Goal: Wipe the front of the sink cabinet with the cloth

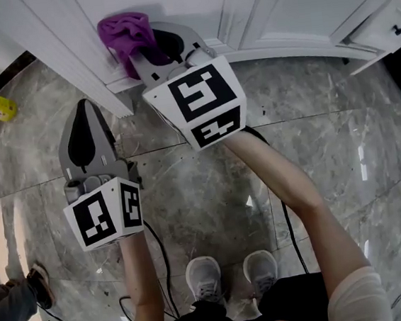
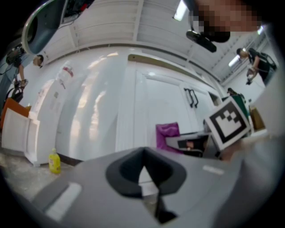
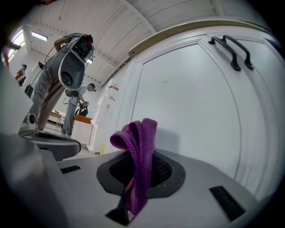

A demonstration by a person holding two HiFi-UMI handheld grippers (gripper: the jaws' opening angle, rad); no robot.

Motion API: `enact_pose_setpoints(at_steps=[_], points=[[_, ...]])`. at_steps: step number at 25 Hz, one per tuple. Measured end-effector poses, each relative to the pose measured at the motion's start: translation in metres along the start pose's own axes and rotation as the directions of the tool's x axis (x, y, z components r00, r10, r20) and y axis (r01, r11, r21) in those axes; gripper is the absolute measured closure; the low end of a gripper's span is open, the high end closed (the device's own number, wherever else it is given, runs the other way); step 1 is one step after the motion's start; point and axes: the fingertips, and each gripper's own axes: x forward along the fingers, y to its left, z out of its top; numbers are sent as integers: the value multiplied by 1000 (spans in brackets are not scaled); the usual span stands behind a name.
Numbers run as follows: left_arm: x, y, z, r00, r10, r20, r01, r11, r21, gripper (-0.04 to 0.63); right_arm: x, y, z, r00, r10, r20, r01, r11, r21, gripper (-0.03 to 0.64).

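Nearest the camera, the person's shoes (image 1: 205, 277) stand on the grey marble floor (image 1: 211, 191). Above them, the left gripper (image 1: 87, 107) hangs over the floor, its fingers closed together on nothing. Further out, the right gripper (image 1: 138, 56) has its fingers clamped on the purple cloth (image 1: 126, 30), which bunches up past the tips. The cloth sits right at the white sink cabinet (image 1: 177, 2) door; actual contact cannot be made out. A yellow bottle (image 1: 0, 107) stands off to the left.
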Motion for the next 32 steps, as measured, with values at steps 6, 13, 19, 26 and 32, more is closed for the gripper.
enact_pose_setpoints(at_steps=[6,13,19,26,32], points=[[10,-27,-5,1000,-28,-8,28,1000,3,590,-38,-50,-4,994,-103,25,104,993,-51,563],[17,-57,-9,998,-64,-13,64,998,5,589,-85,-113,-5,969,-244,34,245,969,-36,563],[17,-77,-12,995,-98,-10,98,995,-15,589,-107,-132,-8,955,-297,16,298,954,-32,563],[14,-68,-5,996,-86,-5,86,996,-17,589,-116,-143,-7,937,-349,5,349,937,8,563],[9,-47,-1,999,-54,9,54,998,-21,590,-108,-118,3,952,-305,31,306,951,-41,563]])
